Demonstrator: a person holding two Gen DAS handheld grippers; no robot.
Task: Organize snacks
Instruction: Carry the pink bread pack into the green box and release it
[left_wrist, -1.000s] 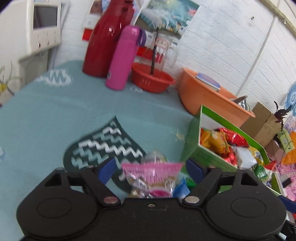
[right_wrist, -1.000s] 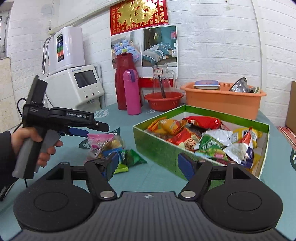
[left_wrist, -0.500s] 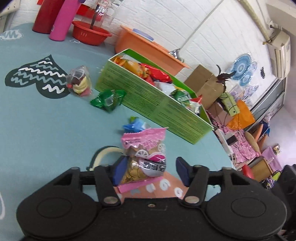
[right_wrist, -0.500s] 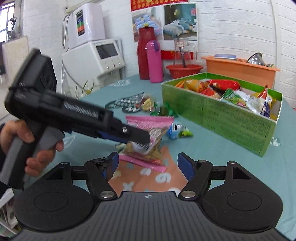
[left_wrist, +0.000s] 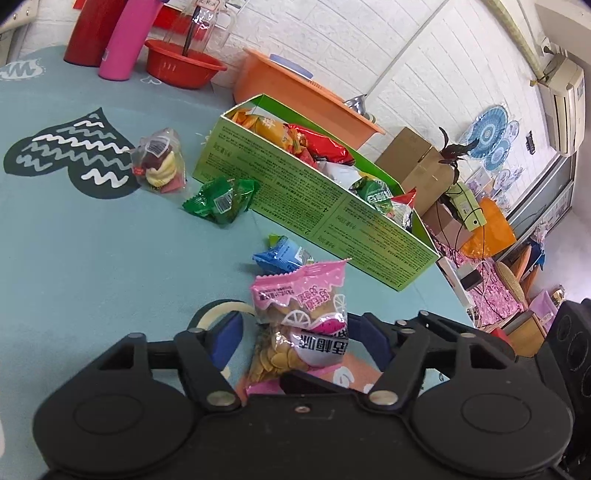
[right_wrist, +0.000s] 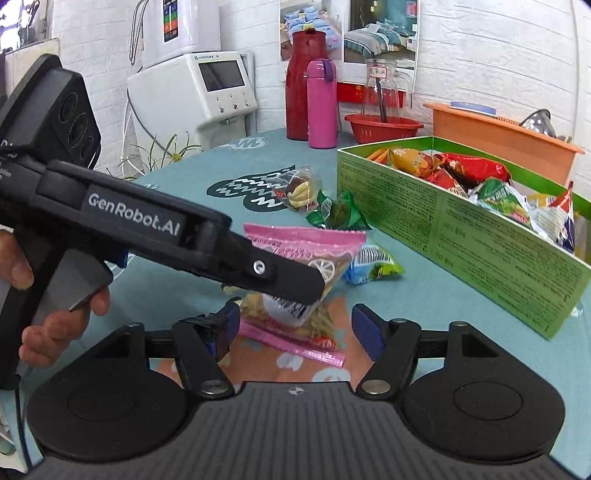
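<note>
Snack sorting, teal tablecloth (left_wrist: 66, 236): pink snack bag between both grippers
Left gripper (left_wrist: 295, 334), jaws wide around the pink snack bag (left_wrist: 301, 325), which stands on the near edge of the cloth; whether the fingers touch it cannot be told. Right gripper (right_wrist: 291, 325), jaws wide, facing the same bag. Behind: blue packet (left_wrist: 282, 255); green packet (left_wrist: 221, 199) just beside the green box (left_wrist: 314, 210) wall; clear bag of sweets (left_wrist: 159, 166) on the heart print; box holding mixed snacks; pink flask (right_wrist: 322, 103), red basin (right_wrist: 384, 127) at the far edge
</note>
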